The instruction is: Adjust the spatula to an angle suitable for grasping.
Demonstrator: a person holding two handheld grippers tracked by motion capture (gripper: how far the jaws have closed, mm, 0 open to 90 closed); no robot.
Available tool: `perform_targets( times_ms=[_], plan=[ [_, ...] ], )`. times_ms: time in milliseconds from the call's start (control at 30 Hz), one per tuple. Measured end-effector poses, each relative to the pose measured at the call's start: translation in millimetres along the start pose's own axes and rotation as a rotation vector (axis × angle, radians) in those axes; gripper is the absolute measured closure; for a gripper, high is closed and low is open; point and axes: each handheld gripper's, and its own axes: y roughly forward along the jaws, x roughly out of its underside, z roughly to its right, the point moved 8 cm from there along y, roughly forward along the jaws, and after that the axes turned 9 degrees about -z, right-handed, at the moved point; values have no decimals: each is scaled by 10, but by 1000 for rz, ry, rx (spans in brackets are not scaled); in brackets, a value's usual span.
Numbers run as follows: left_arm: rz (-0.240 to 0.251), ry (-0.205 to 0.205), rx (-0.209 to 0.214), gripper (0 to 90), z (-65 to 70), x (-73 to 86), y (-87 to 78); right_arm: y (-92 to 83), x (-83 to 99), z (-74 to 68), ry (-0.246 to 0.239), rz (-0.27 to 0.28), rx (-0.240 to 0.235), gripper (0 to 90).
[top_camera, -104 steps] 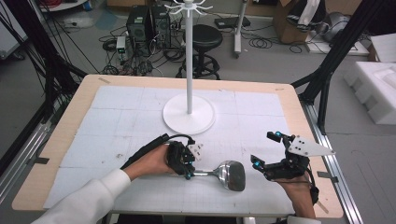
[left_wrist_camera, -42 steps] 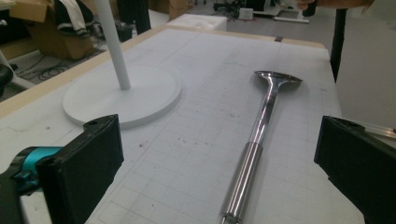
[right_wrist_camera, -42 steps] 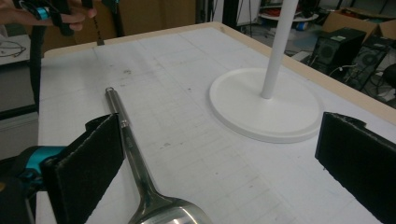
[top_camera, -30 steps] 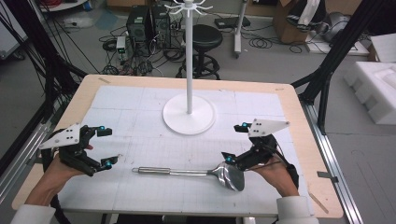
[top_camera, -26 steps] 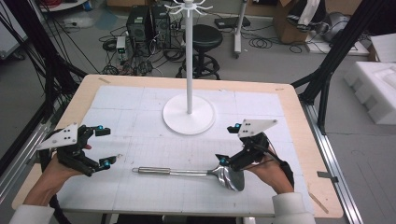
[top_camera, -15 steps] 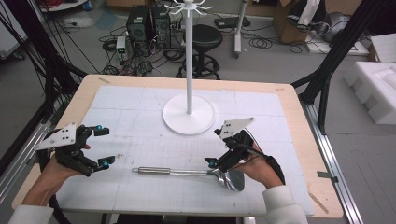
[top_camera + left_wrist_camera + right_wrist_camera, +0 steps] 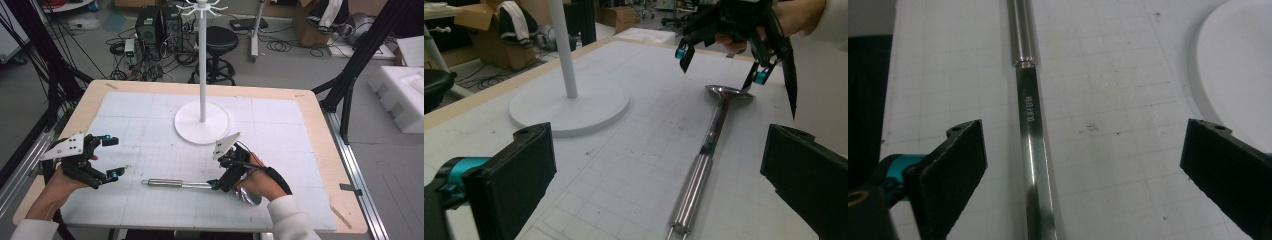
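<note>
Right claw [image 7: 223,170] now wide over ladle [image 7: 200,185] stem, perhaps clear.

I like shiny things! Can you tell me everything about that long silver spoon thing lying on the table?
The ladle is shiny silver metal, with a thick round handle, a thinner flat neck with tiny stamped letters, and a rounded bowl at one end. It lies flat on the white gridded mat, in front of the white stand's round base, not touching it. The right gripper hangs open over its neck, one jaw on each side, not gripping it. The left gripper is open and away from it.
</note>
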Motion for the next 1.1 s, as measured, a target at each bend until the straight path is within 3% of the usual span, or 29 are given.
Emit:
perform_targets(
  times_ms=[133, 167, 200, 267, 433, 500, 533, 600, 1100],
  plan=[
    [-2, -4, -6, 17, -8, 4, -6, 150, -37, -46, -35, -55, -11, 68],
    [0, -4, -7, 17, -11, 2, -9, 173, -40, -66, -34, -65, -22, 101],
    [1, -6, -8, 17, -11, 1, -10, 191, -43, -76, -51, -76, -33, 191],
    [-4, -4, -19, 17, -20, 7, -3, 234, -50, -115, -70, -90, -62, 217],
    [-9, -3, -26, 17, -29, 11, -2, 320, -57, -148, -81, -123, -70, 229],
    [-6, -4, -25, 17, -25, 8, 3, 350, -57, -174, -68, -144, -83, 257],
    [-8, -4, -24, 17, -24, 10, 3, 381, -60, -186, -82, -164, -89, 306],
    [-12, -6, -24, 17, -24, 13, 7, 407, -61, -205, -90, -184, -98, 318],
    [-11, -2, -22, 17, -18, 10, 16, 468, -43, -210, -89, -242, -120, 521]
  ],
)
